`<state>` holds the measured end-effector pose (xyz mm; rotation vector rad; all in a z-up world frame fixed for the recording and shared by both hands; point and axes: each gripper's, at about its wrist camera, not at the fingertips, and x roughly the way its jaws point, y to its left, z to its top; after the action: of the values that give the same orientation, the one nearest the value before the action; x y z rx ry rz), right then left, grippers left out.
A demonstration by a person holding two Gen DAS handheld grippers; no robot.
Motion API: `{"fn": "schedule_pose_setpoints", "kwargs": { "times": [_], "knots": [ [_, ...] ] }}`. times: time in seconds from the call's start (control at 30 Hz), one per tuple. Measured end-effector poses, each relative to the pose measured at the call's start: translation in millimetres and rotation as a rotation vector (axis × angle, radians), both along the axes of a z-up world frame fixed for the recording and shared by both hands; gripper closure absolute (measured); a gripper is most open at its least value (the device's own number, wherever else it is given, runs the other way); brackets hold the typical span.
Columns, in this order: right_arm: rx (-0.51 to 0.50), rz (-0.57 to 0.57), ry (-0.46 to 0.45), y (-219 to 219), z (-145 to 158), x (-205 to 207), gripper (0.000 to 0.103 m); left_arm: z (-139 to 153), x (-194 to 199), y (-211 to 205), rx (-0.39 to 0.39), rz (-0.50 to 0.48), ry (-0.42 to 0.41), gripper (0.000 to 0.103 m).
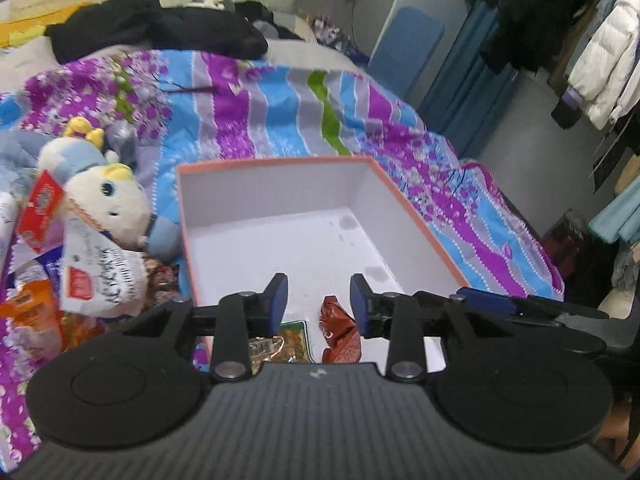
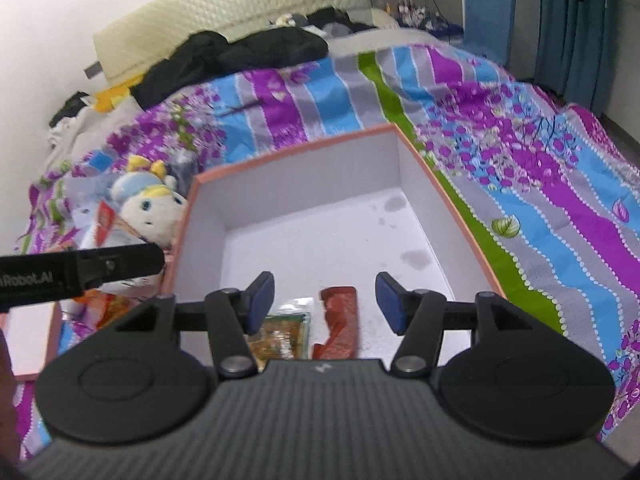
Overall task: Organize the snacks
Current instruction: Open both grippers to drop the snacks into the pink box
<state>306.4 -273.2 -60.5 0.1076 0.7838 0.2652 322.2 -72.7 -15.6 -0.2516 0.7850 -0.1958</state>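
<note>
An orange-rimmed box with a white inside sits on the bed; it also shows in the right wrist view. In its near end lie a red-brown snack packet and a green and yellow snack packet. My left gripper is open and empty above the box's near end. My right gripper is open and empty above the same packets. A pile of snack packets lies left of the box.
A white and blue plush toy lies left of the box beside the snack pile. Black clothes lie at the bed's far end. The bed's right edge drops to the floor, with hanging clothes beyond.
</note>
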Motion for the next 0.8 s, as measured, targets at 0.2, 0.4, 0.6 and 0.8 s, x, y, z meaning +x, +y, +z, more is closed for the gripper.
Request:
{"fn": "schedule_pose_setpoints", "kwargs": {
  "times": [0.2,0.4,0.6,0.8],
  "knots": [
    [0.002,0.02,-0.1,9.2,37.2,-43.1,0.045,32.7,-55.6,15.7,0.005,0.04,-0.082,0.064],
    [0.018,0.035,-0.16,22.0,57.4,-91.9,0.045,52.1,-120.9,33.6,0.02,0.073,-0.155,0.063],
    [0.022,0.057,-0.207,36.3,64.8,-140.5,0.045,52.1,-185.5,51.8,0.012,0.112,-0.182,0.061],
    [0.032,0.085,-0.227,46.7,60.9,-176.7,0.045,43.5,-230.3,65.2,0.011,0.15,-0.199,0.053]
  ]
}}
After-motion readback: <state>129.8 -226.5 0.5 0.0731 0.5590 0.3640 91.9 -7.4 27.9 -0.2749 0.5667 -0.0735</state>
